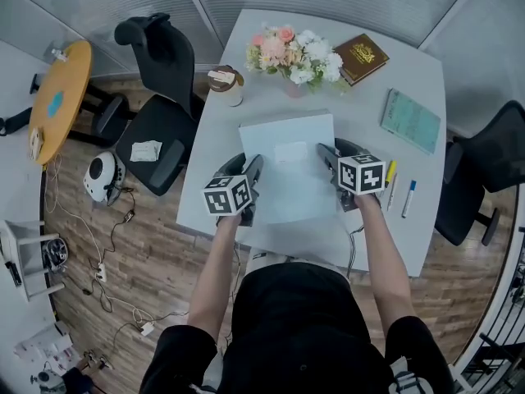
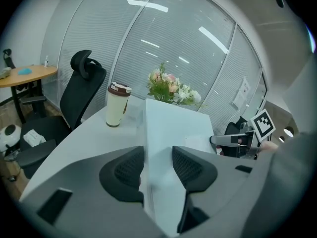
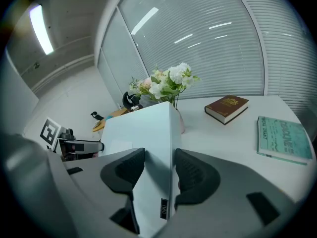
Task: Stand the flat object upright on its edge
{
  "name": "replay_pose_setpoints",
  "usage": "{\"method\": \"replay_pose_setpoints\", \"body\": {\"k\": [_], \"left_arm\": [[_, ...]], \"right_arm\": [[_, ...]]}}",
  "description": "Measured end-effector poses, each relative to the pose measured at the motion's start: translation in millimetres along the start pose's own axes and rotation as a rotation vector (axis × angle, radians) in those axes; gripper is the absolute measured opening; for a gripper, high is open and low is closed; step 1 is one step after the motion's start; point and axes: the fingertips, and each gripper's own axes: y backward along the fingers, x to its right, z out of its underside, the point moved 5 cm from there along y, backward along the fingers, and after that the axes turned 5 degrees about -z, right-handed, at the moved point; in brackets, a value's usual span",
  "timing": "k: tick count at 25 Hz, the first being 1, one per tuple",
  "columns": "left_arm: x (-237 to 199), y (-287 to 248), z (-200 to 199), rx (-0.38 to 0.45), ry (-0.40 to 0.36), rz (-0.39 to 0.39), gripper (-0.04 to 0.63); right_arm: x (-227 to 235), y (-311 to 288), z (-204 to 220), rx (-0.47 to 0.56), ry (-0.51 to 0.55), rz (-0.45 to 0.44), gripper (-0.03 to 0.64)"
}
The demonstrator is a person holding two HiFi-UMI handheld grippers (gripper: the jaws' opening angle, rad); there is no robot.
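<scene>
A flat pale blue-white box (image 1: 287, 171) lies in the middle of the grey table (image 1: 369, 105). My left gripper (image 1: 256, 167) clamps its left edge and my right gripper (image 1: 322, 152) clamps its right edge. In the left gripper view the box (image 2: 173, 128) runs away between the dark pads (image 2: 124, 175), which press on its edge at my left gripper (image 2: 157, 165). In the right gripper view the box (image 3: 143, 133) sits between both pads (image 3: 195, 177) of my right gripper (image 3: 157, 170). Its far end looks raised in front of the flowers.
Beyond the box stand a vase of flowers (image 1: 295, 56) and a lidded cup (image 1: 226, 84). A brown book (image 1: 361, 57) and a teal book (image 1: 410, 120) lie at the right, with pens (image 1: 408, 198) near the right gripper. Office chairs (image 1: 160, 105) flank the table.
</scene>
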Motion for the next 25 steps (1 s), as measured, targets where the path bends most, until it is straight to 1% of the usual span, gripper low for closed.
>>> {"method": "replay_pose_setpoints", "body": {"k": [5, 13, 17, 25], "left_arm": [[8.5, 12.4, -5.8, 0.027, -0.031, -0.002, 0.192], [14.2, 27.9, -15.8, 0.074, -0.078, -0.018, 0.19], [16.5, 36.4, -23.2, 0.104, -0.113, -0.03, 0.19], [19.6, 45.8, -35.7, 0.15, -0.168, -0.045, 0.184]], "right_arm": [[-6.5, 13.8, -6.9, -0.003, 0.047, -0.012, 0.213], [-18.9, 26.1, -16.4, 0.012, 0.121, -0.006, 0.204], [-24.6, 31.6, -22.1, 0.033, 0.161, -0.023, 0.197], [-31.3, 37.0, -31.2, 0.075, 0.22, -0.015, 0.188]]}}
